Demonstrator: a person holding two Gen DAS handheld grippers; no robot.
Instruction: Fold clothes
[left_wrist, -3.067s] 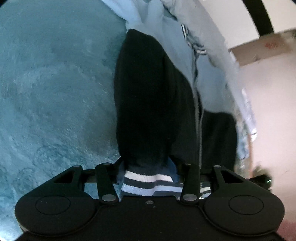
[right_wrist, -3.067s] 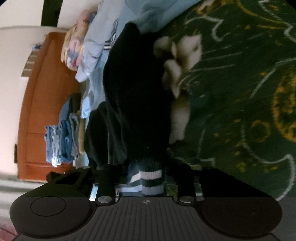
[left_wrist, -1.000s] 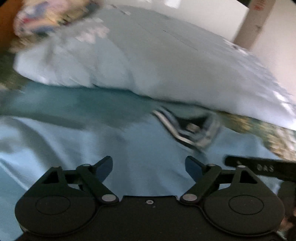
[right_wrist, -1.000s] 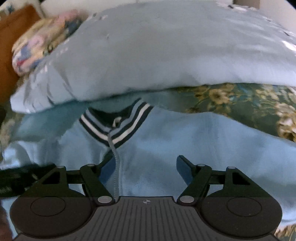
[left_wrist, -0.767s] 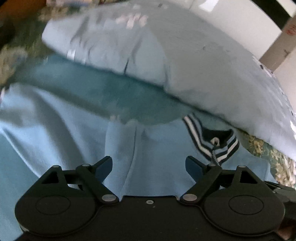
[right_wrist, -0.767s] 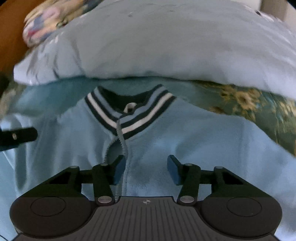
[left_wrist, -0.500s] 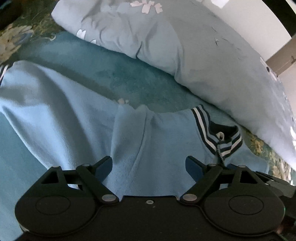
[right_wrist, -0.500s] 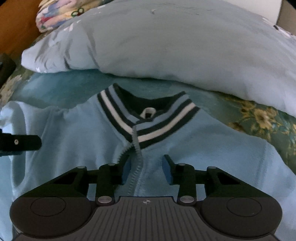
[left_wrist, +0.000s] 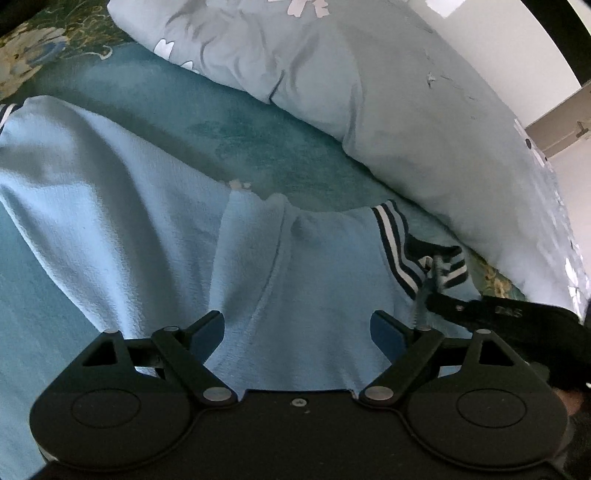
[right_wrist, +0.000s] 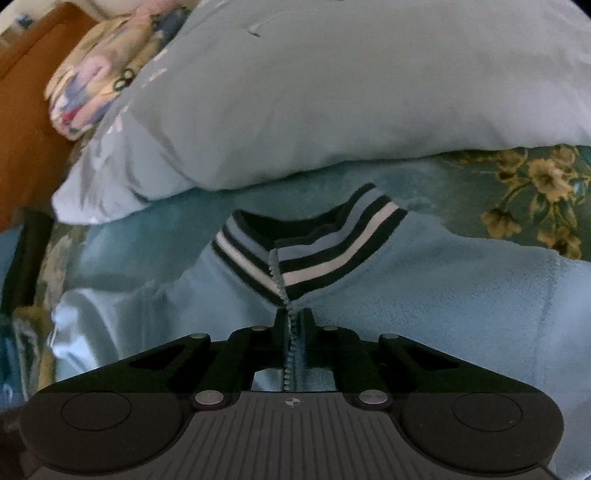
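Jaws of right gripper (right_wrist: 294, 325) are pinched on the zip (right_wrist: 291, 343) below the collar (right_wrist: 317, 247) of the jacket (left_wrist: 306, 295) laid on the bed (left_wrist: 258, 136), collar ahead; left gripper (left_wrist: 297, 326) is held wide open over the shoulder, gripping nothing.

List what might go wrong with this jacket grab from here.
1. The right hand-held gripper pinches only the zipper line under the striped collar; lifting may stretch or bunch the light blue jacket.
2. The left hand-held gripper is open, so the shoulder may sag.
3. The pillow lies close and may snag.
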